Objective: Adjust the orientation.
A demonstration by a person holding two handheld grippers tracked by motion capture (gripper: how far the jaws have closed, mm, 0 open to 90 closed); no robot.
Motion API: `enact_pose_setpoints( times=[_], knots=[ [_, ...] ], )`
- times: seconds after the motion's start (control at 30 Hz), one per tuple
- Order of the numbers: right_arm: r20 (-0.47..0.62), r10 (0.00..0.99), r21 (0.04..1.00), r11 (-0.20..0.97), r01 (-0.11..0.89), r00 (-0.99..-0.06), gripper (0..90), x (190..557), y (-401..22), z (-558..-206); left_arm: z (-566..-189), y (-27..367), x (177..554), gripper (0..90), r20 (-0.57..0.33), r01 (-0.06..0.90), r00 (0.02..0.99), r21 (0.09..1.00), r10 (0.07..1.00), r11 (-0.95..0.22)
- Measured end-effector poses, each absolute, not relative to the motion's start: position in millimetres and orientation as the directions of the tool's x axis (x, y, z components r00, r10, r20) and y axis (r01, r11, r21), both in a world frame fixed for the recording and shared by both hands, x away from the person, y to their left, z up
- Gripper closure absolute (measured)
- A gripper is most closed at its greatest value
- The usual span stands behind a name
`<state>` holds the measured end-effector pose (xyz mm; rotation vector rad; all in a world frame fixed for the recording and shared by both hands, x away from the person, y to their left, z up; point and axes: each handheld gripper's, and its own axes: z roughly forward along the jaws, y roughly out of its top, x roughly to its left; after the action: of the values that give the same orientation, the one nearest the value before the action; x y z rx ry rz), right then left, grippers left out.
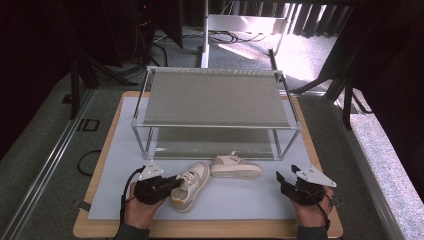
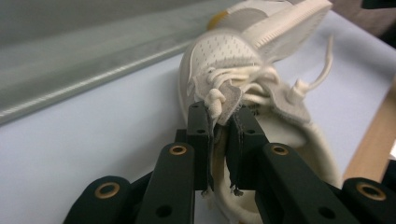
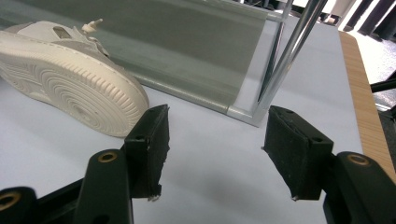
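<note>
Left jaws clenched on shoe [image 2: 243, 79] tongue | right jaws released | rack [image 1: 215, 97] behind

Left gripper [image 2: 223, 122] jaws clamped on tongue of white sneaker [image 2: 243, 70] — pale mat [image 2: 93, 140] beneath.

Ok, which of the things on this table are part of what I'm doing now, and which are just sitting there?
In the job:
- left claw, shut on the tongue of the near sneaker
- second sneaker, lying on its side by the rack
- two-tier shoe rack, both shelves bare
- right claw, open, holding nothing

Just there:
- pale mat
- wooden tabletop
</note>
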<state>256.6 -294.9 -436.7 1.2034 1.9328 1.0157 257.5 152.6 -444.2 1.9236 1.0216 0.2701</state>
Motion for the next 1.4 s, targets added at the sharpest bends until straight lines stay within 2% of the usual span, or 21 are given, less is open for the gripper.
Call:
enact_pose_setpoints(
  times=[0.3, 0.5, 0.7, 0.9, 1.0, 1.1, 1.3, 1.4],
  knots=[
    [-0.121, 0.916, 0.857, 0.291, 0.425, -0.383, 39.8, 257.0, -292.8, -437.3, -442.9, 161.9, 259.6, 79.9, -0.159, 0.578, 0.526, 0.787, 0.835, -0.215],
    [-0.121, 0.914, 0.857, 0.293, 0.424, -0.387, 39.8, 257.0, -291.6, -437.5, -440.6, 156.0, 256.9, 79.7, -0.119, 0.582, 0.492, 0.782, 0.862, -0.224],
    [-0.120, 0.913, 0.856, 0.295, 0.425, -0.391, 39.8, 257.1, -290.0, -437.7, -441.0, 152.0, 257.0, 77.9, -0.105, 0.579, 0.510, 0.776, 0.854, -0.250],
    [-0.125, 0.905, 0.856, 0.306, 0.417, -0.406, 39.6, 257.5, -285.6, -437.6, -438.4, 155.0, 256.9, 63.3, -0.183, 0.554, 0.554, 0.809, 0.812, -0.196],
    [-0.126, 0.901, 0.858, 0.309, 0.411, -0.415, 39.6, 257.5, -282.4, -436.3, -433.7, 159.1, 255.0, 54.2, -0.185, 0.530, 0.555, 0.830, 0.811, -0.174],
    [-0.130, 0.893, 0.862, 0.317, 0.396, -0.431, 39.7, 257.8, -276.2, -433.3, -430.7, 163.3, 254.6, 49.5, -0.173, 0.498, 0.568, 0.850, 0.805, -0.169],
    [-0.144, 0.868, 0.867, 0.342, 0.363, -0.475, 40.1, 263.3, -258.2, -424.3, -431.6, 169.3, 257.1, 47.9, -0.184, 0.499, 0.562, 0.853, 0.807, -0.154],
    [-0.109, 0.855, 0.882, 0.318, 0.347, -0.507, 41.8, 269.8, -249.6, -418.9, -432.3, 170.8, 257.7, 47.9, -0.186, 0.503, 0.556, 0.851, 0.810, -0.149]
  ],
)
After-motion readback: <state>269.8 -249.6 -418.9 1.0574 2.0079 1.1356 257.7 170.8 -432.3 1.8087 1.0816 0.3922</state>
